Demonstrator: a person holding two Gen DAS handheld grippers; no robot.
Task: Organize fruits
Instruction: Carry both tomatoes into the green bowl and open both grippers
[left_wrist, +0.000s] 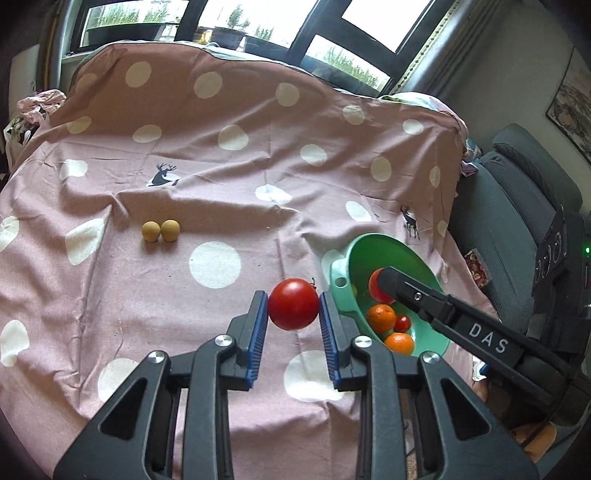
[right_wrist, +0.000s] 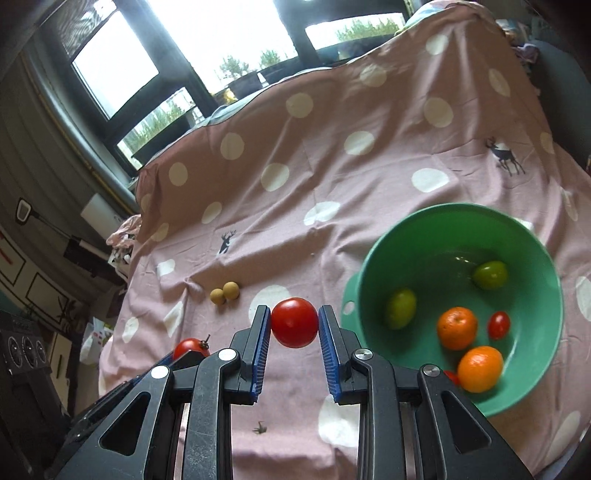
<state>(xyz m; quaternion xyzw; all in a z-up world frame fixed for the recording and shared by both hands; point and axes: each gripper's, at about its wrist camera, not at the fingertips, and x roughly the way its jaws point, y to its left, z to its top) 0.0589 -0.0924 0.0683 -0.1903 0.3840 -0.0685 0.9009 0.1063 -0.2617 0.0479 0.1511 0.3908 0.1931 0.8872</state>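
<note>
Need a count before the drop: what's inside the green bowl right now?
Inside the green bowl: two oranges, two green fruits, one cherry tomato. A red sliver shows at the near rim; the right gripper hides the rest.

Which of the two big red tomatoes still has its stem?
The tomato in the left hand-held gripper: a dark stem sticks out beside it. The right hand-held gripper's tomato shows none.

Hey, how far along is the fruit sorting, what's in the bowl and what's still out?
Done: the green bowl holds two oranges, two green fruits and a small cherry tomato.

In hand: the left tool and the right tool are each shut on a red tomato, lifted over the cloth.

Left: both tomatoes go in, then the two tan round fruits lying on the spotted cloth.
</note>
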